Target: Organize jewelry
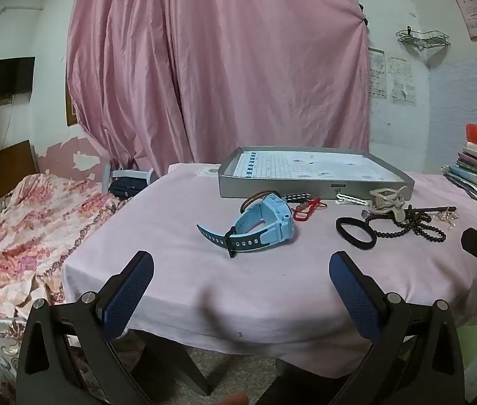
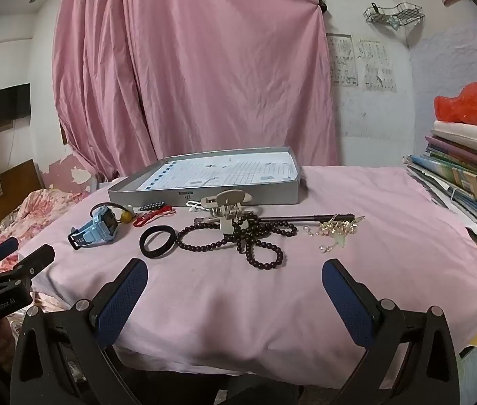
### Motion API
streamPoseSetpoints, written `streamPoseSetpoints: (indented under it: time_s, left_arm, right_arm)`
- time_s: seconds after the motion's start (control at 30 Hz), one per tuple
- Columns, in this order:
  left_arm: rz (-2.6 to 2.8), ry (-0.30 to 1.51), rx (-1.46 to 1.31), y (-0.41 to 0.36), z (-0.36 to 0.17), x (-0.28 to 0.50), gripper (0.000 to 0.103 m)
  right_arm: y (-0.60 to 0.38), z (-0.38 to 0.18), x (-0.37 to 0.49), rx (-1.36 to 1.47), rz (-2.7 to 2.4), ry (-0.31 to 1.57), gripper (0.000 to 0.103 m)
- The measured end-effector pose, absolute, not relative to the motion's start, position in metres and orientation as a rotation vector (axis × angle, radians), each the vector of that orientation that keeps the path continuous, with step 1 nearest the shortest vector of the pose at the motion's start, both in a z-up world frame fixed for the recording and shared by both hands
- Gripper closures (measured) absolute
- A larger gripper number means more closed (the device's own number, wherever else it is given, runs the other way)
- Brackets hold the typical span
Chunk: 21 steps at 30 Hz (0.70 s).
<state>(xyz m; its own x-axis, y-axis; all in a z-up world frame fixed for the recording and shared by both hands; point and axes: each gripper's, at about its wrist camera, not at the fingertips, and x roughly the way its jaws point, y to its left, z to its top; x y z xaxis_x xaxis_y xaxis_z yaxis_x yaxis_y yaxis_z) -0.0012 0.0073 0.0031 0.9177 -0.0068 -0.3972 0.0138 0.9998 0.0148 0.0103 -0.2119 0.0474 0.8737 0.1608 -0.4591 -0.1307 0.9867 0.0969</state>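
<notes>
We saw both grippers, left gripper [image 1: 241,268] and right gripper [image 2: 235,275], with jaws apart and empty above the pink tabletop [image 2: 356,202]. The blue watch [image 1: 265,224], black band [image 2: 157,241], dark beads [image 2: 255,239] and hair claw [image 2: 226,207] lay before the grey tray [image 2: 224,192]. The left gripper's side perhaps read "EasRobot AI".

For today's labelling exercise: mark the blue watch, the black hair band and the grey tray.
blue watch [image 1: 277,224], left wrist view, on its case.
black hair band [image 2: 157,241], right wrist view, on its near rim.
grey tray [image 2: 238,195], right wrist view, on its front wall.
</notes>
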Motion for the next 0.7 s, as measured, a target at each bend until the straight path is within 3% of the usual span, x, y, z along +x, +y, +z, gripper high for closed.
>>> streamPoseSetpoints:
  time_s: [0.7]
  left_arm:
    - [-0.004,0.410,0.023,0.0023,-0.0012,0.0008,0.001]
  right_arm:
    - [-0.2145,0.0455,0.0128,0.072,0.152,0.497,0.000]
